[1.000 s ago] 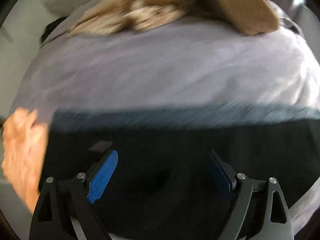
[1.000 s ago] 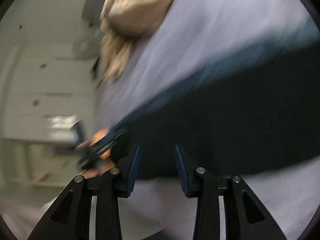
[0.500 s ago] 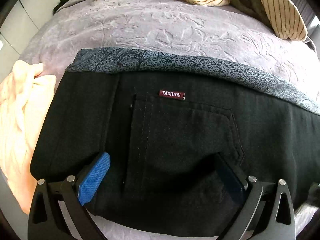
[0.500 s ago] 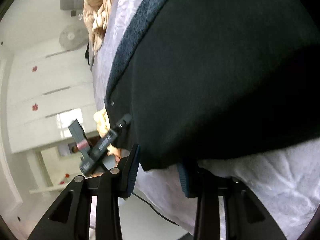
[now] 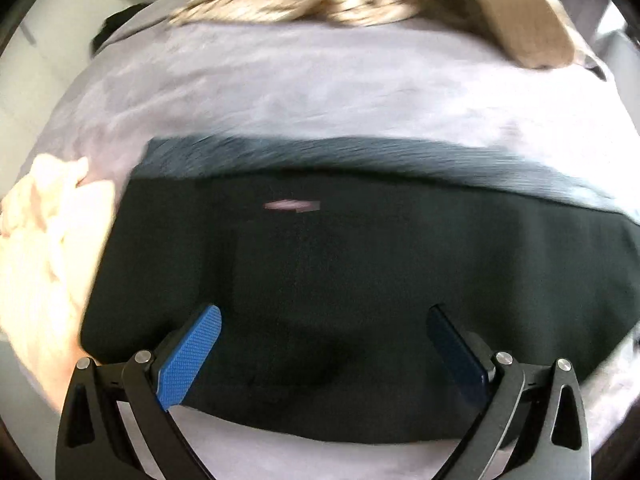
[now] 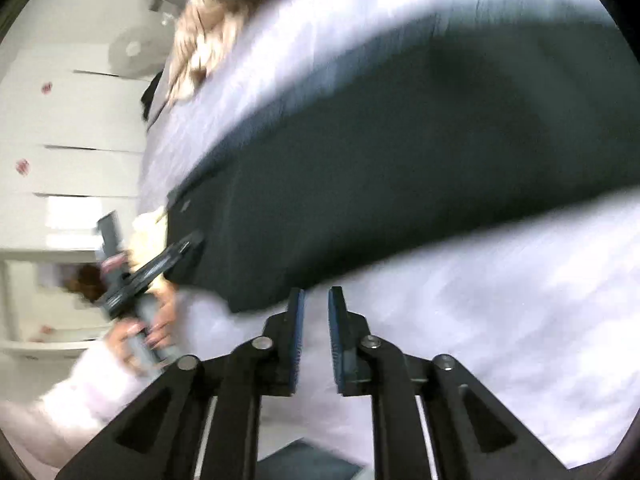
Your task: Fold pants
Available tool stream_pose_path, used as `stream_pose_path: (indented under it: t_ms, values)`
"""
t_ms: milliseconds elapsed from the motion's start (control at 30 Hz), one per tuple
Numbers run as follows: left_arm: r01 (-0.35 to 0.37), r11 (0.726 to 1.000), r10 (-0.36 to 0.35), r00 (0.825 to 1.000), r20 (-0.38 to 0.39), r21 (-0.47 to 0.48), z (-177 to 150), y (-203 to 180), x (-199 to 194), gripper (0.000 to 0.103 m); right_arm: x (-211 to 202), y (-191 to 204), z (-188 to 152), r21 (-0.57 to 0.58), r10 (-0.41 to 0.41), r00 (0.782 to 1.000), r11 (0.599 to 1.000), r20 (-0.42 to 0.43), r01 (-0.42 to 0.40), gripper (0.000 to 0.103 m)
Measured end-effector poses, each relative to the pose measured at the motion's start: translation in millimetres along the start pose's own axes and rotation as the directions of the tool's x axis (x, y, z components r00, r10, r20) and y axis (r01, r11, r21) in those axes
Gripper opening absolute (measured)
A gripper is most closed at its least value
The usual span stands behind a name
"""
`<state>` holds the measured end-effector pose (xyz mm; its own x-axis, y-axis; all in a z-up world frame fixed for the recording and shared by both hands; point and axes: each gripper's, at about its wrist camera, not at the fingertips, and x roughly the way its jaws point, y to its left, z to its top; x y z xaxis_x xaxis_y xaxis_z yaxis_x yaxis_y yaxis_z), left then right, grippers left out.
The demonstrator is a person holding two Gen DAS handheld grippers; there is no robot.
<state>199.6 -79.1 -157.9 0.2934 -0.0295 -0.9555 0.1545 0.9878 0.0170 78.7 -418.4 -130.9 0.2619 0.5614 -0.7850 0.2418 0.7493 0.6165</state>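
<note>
Pants (image 5: 360,288) lay flat near the bed's (image 5: 320,80) front edge — left gripper (image 5: 324,344) fingers wide apart above them, right gripper (image 6: 316,332) fingers nearly together, empty.

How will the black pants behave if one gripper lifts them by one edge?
The black pants lie flat in soft layers on the bed cover, so they would probably droop and unfold. The cloth looks thick, so likely rather heavy. The textured left gripper pads should hold without slipping.
</note>
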Motion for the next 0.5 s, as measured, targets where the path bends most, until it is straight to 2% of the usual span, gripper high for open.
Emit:
stream_pose_path:
  t_ms: [67,100,133,167,200,233,300,367,400,500]
  values:
    - [0.027,0.998,-0.027,1.000,0.011,0.051,0.4,-29.9,1.2,0.103,-18.7,-3.2,23.0,-0.040,-0.072,0.992,0.996,0.100,0.076,0.020]
    - [0.025,0.997,-0.025,1.000,0.000,0.077,0.2,-45.2,8.0,0.103,-19.0,-2.9,31.0,-0.037,-0.086,0.989,0.995,0.121,0.091,0.021]
    - [0.008,0.995,-0.006,1.000,-0.025,0.099,-0.9,-58.0,18.1,0.103,-19.1,-16.7,41.2,-0.017,-0.129,0.983,0.991,0.130,0.133,0.023]
    - [-0.008,0.993,0.013,0.999,-0.047,0.115,-3.2,-65.7,27.2,0.103,-11.8,-27.5,43.4,0.005,-0.164,0.981,0.986,0.105,0.165,0.022]
    - [-0.046,0.990,0.055,0.996,-0.067,0.132,-9.1,-73.4,40.8,0.103,-2.9,-43.6,39.2,0.038,-0.151,0.986,0.988,0.070,0.149,0.022]
    - [-0.058,0.989,0.066,0.997,-0.050,0.135,-11.2,-75.7,41.1,0.103,-1.5,-53.5,31.7,0.080,-0.112,0.991,0.991,0.073,0.107,0.019]
    - [-0.049,0.990,0.057,0.997,-0.059,0.134,-7.9,-75.9,35.4,0.103,-20.8,-71.1,17.6,0.174,-0.021,0.994,0.985,0.107,0.002,0.019]
    - [-0.048,0.988,0.060,0.995,-0.084,0.144,-2.1,-77.6,29.0,0.103,-50.0,-88.1,10.4,0.229,-0.003,0.989,0.973,0.148,-0.031,0.023]
    - [-0.041,0.987,0.054,0.995,-0.081,0.153,1.7,-80.1,24.8,0.103,-69.7,-98.5,8.0,0.251,-0.017,0.981,0.968,0.191,-0.032,0.023]
    - [0.013,0.979,-0.008,1.000,-0.022,0.204,17.5,-110.5,2.7,0.103,-112.9,-129.4,13.0,0.324,-0.144,0.948,0.945,0.283,0.047,0.026]
